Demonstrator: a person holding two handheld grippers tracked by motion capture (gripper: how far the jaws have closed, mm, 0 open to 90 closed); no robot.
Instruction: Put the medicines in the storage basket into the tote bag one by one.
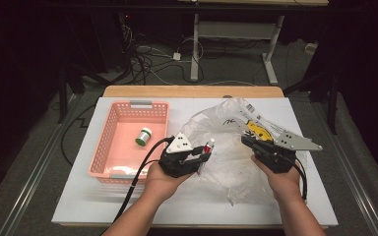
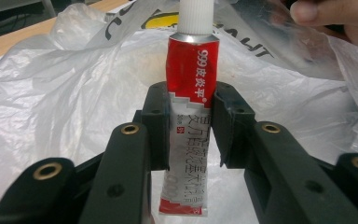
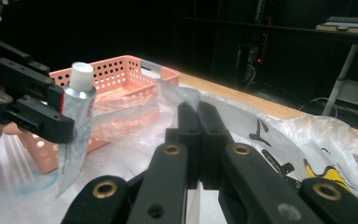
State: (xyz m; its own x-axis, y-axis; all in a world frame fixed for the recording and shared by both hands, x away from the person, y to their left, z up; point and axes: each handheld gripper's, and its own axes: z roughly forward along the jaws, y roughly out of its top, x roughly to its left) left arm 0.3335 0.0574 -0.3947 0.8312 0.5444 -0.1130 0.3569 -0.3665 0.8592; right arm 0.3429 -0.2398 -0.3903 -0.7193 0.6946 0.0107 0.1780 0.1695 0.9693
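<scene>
Left tongs (image 2: 189, 126) gripped a red-and-white ointment tube (image 2: 189, 116) upright, cap up, just right of the pink basket (image 1: 109, 147) holding a small green-and-white jar (image 1: 143, 136); right tongs (image 3: 198, 135) were clenched on a fold of the clear plastic bag (image 1: 226, 147) spread over the white tabletop (image 1: 202, 206).

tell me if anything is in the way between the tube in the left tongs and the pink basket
Nothing visible blocks it. The left tongs grip the red and white tube just right of the pink basket, with bare white table between them. The basket holds a small green and white jar, leaving open floor. The plastic bag lies on the far side.
</scene>
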